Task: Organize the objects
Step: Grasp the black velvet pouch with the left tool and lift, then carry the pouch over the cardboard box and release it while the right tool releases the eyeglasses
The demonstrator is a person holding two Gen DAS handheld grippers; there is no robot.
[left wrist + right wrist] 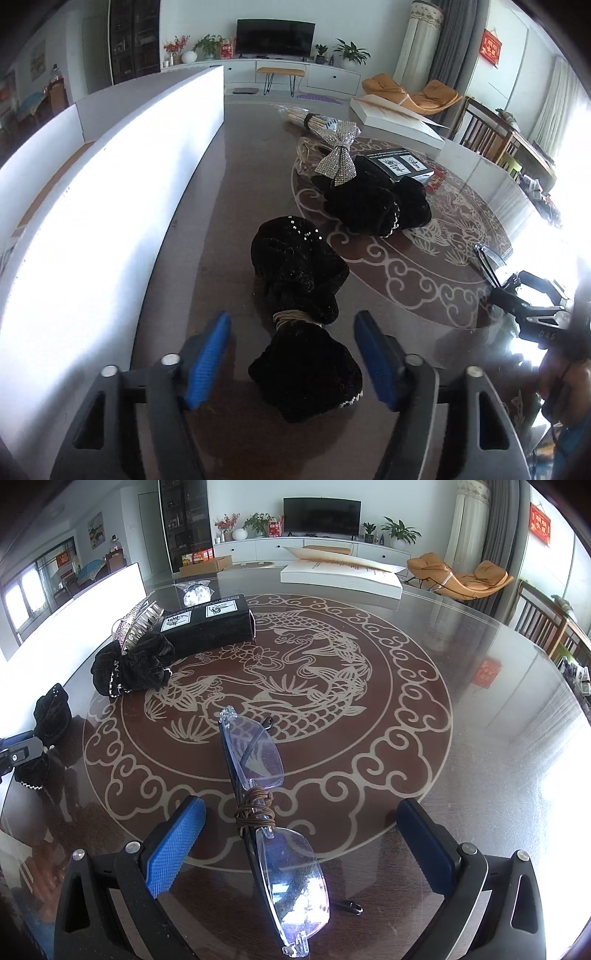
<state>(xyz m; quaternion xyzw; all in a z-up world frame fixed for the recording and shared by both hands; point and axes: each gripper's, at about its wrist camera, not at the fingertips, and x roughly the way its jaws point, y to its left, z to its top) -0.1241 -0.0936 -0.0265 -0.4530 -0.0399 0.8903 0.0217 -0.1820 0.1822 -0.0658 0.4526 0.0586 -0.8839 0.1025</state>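
Scrunchie (301, 325): lengthwise between left hand-held gripper (291, 356) pads, untouched, jaws apart.
Glasses (271, 812): lengthwise between right hand-held gripper (299, 843) pads, jaws apart.

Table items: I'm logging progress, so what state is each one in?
Left gripper: open, astride black velvet scrunchie, pads clear.
Right gripper: open, astride glasses.
Glasses: folded, cord-wrapped, lying flat.
Bow scrunchie: resting on table.
Black box: closed.
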